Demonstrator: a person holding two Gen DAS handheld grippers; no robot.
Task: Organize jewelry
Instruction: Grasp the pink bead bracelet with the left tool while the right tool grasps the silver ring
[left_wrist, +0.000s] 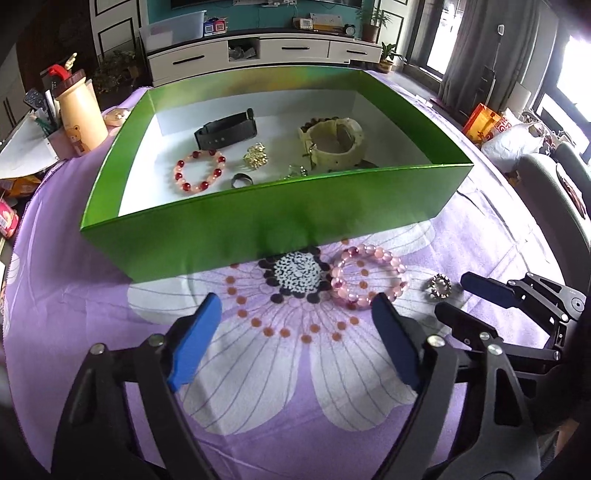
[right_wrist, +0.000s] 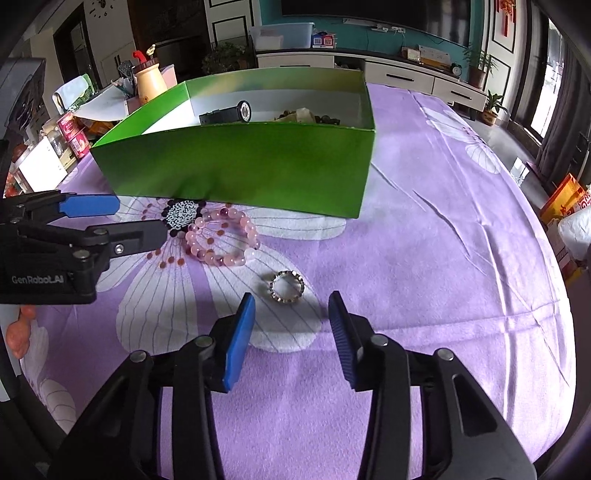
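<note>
A green box (left_wrist: 229, 218) (right_wrist: 258, 166) stands on the purple flowered cloth. Inside lie a black strap (left_wrist: 226, 130), a red-and-pink bead bracelet (left_wrist: 199, 170), a gold piece (left_wrist: 255, 156), a dark ring (left_wrist: 242, 181) and a cream bangle (left_wrist: 336, 144). A pink bead bracelet (left_wrist: 369, 277) (right_wrist: 221, 238) and a small silver ring (left_wrist: 440, 286) (right_wrist: 287, 287) lie on the cloth in front of the box. My left gripper (left_wrist: 295, 314) (right_wrist: 140, 219) is open and empty, just short of the pink bracelet. My right gripper (right_wrist: 291, 314) (left_wrist: 454, 299) is open and empty, just short of the silver ring.
A cream bottle with a red-brown cap (left_wrist: 79, 110) and a pen holder stand left of the box. Packets and cartons (right_wrist: 74, 133) crowd the table's left edge. An orange bag (right_wrist: 565, 195) and a chair (left_wrist: 554, 177) are to the right. A TV cabinet (left_wrist: 258, 51) stands behind.
</note>
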